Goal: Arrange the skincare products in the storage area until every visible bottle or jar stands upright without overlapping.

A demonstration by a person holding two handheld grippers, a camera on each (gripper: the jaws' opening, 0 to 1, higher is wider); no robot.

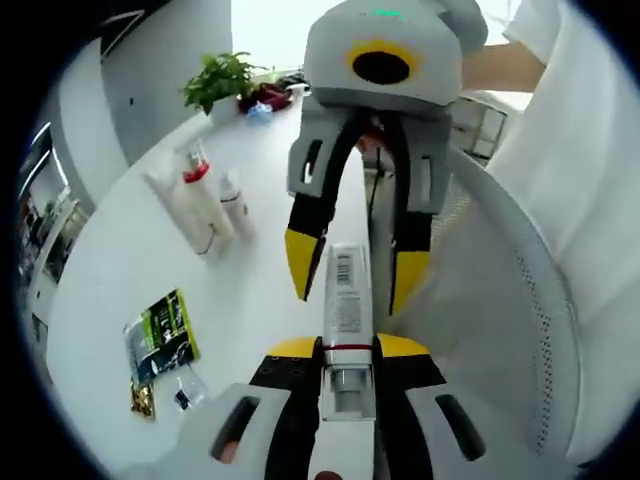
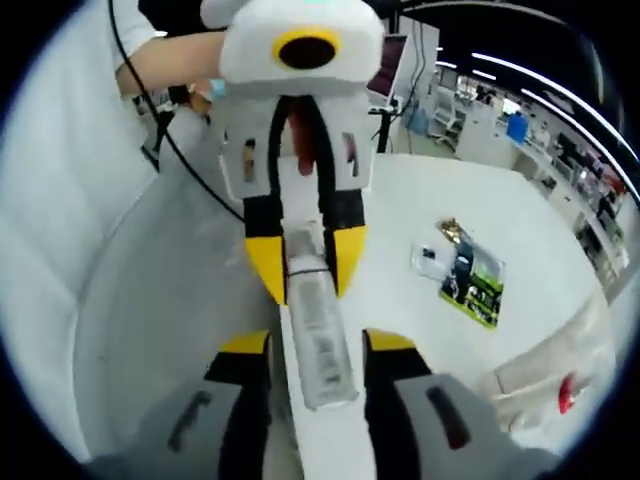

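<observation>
currently, item one: a long white tube (image 1: 345, 295) with a barcode label, held level between your two grippers above the white table (image 1: 120, 260). your left gripper (image 1: 345, 352) has its jaws closed on the tube's capped end; your right gripper (image 2: 318, 345) has its jaws narrowed around the other end. item two: white bottles (image 1: 205, 205), one with a red collar, standing together near a potted plant (image 1: 220, 80). item three: a green-and-black packet (image 1: 162, 335) lying flat, well apart from the bottles
</observation>
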